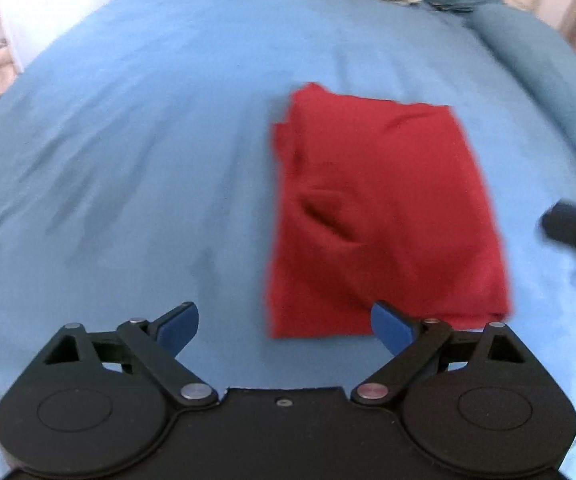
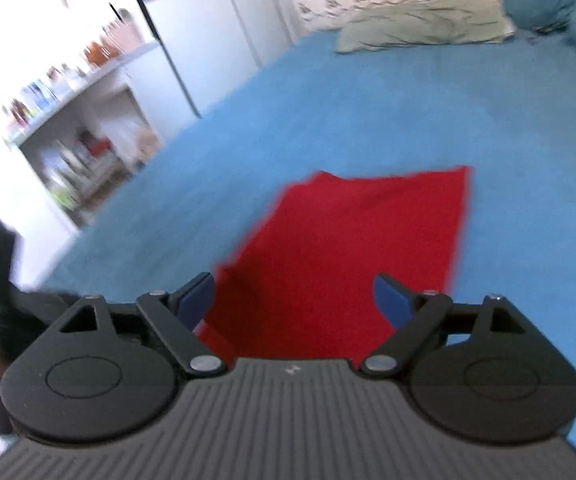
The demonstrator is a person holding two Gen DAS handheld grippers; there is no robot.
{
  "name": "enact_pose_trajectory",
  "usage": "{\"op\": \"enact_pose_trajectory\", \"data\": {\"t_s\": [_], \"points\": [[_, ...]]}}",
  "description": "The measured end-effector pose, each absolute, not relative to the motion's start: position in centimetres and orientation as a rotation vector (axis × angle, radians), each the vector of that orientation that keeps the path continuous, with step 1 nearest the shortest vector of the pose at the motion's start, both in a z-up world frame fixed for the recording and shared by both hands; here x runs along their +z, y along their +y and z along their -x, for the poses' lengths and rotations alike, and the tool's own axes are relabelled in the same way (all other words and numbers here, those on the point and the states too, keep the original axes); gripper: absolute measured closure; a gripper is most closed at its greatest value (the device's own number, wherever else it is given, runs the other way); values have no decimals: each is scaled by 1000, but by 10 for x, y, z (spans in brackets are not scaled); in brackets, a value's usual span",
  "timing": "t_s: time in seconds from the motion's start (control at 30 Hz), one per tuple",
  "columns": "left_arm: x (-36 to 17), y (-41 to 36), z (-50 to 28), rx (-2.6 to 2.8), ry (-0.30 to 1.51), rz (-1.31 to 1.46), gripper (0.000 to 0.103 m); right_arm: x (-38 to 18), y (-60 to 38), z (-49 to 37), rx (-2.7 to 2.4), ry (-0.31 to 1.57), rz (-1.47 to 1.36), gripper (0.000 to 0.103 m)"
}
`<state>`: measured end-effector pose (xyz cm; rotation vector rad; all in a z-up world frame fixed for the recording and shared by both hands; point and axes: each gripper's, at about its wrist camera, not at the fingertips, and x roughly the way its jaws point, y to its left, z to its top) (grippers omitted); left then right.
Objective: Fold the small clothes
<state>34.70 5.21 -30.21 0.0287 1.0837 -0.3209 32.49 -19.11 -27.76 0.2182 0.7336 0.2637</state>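
Hovering released over the blue bed (image 1: 128, 140), the left tongs (image 1: 284, 328) face a folded red garment (image 1: 379, 216) lying flat just ahead to the right, while the right wrist view shows the right tongs (image 2: 293, 300) spread apart above the garment's near edge, with a pillow (image 2: 419, 28) far beyond.

We see a blue bed (image 2: 367, 120), a grey-green pillow (image 2: 423, 28) at 12 o'clock, cluttered shelves (image 2: 72, 128) at 9 o'clock.
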Motion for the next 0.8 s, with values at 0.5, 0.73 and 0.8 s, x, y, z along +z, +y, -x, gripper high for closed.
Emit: {"op": "enact_pose_trajectory", "data": {"t_s": [0.5, 0.73, 0.8], "points": [[-322, 44, -373, -199, 1084, 212, 96, -345, -204, -284, 117, 897, -349, 2], [-337, 48, -364, -186, 1106, 204, 96, -345, -226, -280, 93, 884, -392, 1], [-356, 46, -366, -182, 1127, 193, 96, -348, -230, -278, 91, 889, -382, 1]]}}
